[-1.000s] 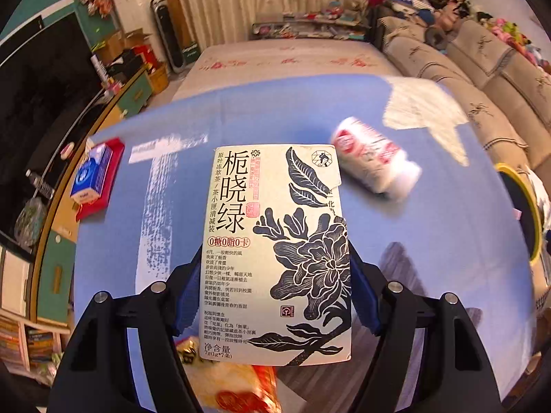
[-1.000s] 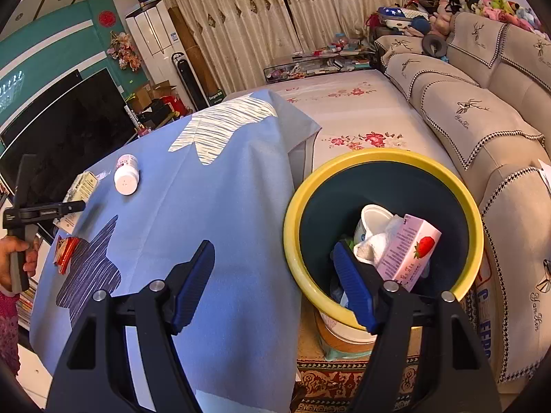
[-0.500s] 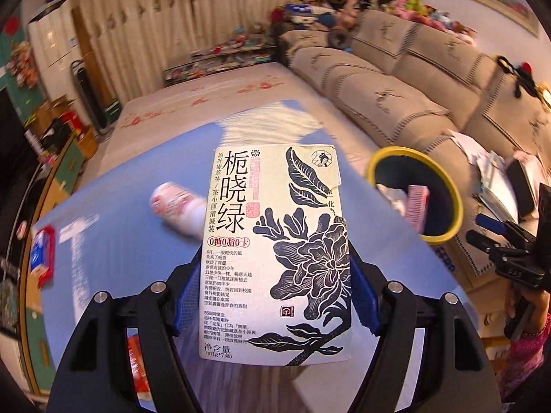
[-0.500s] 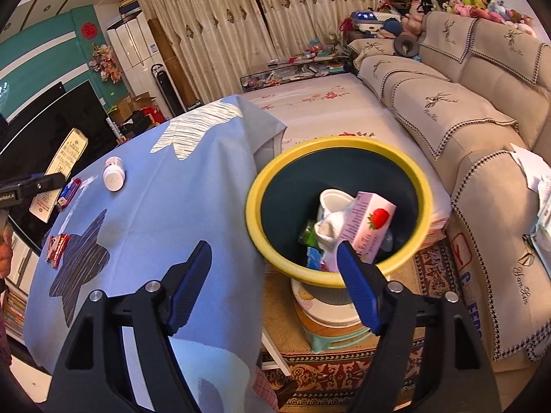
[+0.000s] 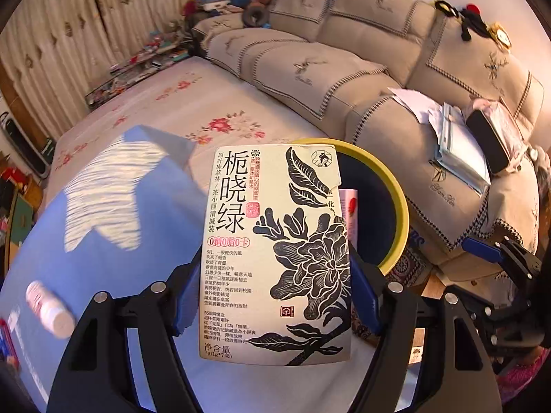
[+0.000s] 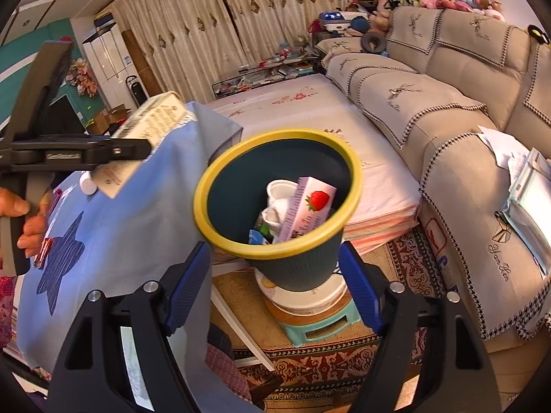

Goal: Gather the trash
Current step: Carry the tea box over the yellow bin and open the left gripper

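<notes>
My left gripper (image 5: pixel 275 296) is shut on a cream tea box (image 5: pixel 275 251) printed with a black flower and holds it upright at the blue-clothed table's (image 5: pixel 144 227) right edge. Behind the box stands the yellow-rimmed dark bin (image 5: pixel 401 206). In the right wrist view the bin (image 6: pixel 203 213) holds a pink strawberry carton (image 6: pixel 306 206) and a white cup (image 6: pixel 280 189). The left gripper (image 6: pixel 137 148) with the box (image 6: pixel 151 124) hangs over the table, left of the bin. My right gripper (image 6: pixel 272 275) is open and empty, in front of the bin. A white bottle (image 5: pixel 48 309) lies on the table.
The bin stands on a white tub and a teal stool (image 6: pixel 320 327) on a patterned rug. A beige sofa (image 6: pixel 447 110) with papers runs along the right. A floral-sheeted low bed (image 6: pixel 303 110) lies behind. Red wrappers (image 6: pixel 44 251) lie on the cloth near a person's hand (image 6: pixel 24 220).
My left gripper has swung right with the tea box, from over the table's middle to its edge by the bin. The right gripper has drawn back, so the bin looks smaller and centred.
</notes>
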Available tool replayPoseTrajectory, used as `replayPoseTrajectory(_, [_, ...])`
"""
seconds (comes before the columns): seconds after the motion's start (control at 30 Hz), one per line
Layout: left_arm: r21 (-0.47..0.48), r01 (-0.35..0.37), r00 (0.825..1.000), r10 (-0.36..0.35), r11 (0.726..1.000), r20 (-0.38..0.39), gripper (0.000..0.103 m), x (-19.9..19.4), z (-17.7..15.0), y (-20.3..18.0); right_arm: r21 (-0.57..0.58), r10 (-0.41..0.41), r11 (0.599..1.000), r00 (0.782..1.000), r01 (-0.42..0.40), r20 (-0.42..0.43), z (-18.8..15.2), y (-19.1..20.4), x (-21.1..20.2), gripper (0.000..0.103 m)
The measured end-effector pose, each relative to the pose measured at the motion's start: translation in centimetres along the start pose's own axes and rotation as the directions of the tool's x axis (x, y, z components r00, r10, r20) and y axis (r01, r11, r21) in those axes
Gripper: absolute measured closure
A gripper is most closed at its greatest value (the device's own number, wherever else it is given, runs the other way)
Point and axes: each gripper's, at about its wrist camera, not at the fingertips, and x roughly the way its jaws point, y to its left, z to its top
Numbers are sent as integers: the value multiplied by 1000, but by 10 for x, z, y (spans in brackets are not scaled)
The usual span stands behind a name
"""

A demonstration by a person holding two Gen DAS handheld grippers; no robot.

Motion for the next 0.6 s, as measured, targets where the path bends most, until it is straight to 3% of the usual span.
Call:
replayPoseTrajectory(0.23, [34, 16, 997, -14, 999, -76, 31, 65, 35, -39, 64, -10, 998, 1000, 10, 0, -5, -32, -1, 30])
replayPoseTrajectory(0.4, [8, -4, 994, 5, 1000, -111, 30, 101, 46, -42, 96, -11, 995, 1000, 12, -11, -9, -48, 1, 30])
replayPoseTrajectory(0.47, [-18, -8, 994, 6, 1000, -112, 18, 107, 47, -39, 102, -11, 995, 1000, 12, -14, -10, -52, 1, 30])
replayPoseTrajectory(0.6, [-63, -10, 998, 6, 998, -66, 15, 96, 47, -31, 107, -3, 994, 1000, 4, -11, -10, -52, 2, 30])
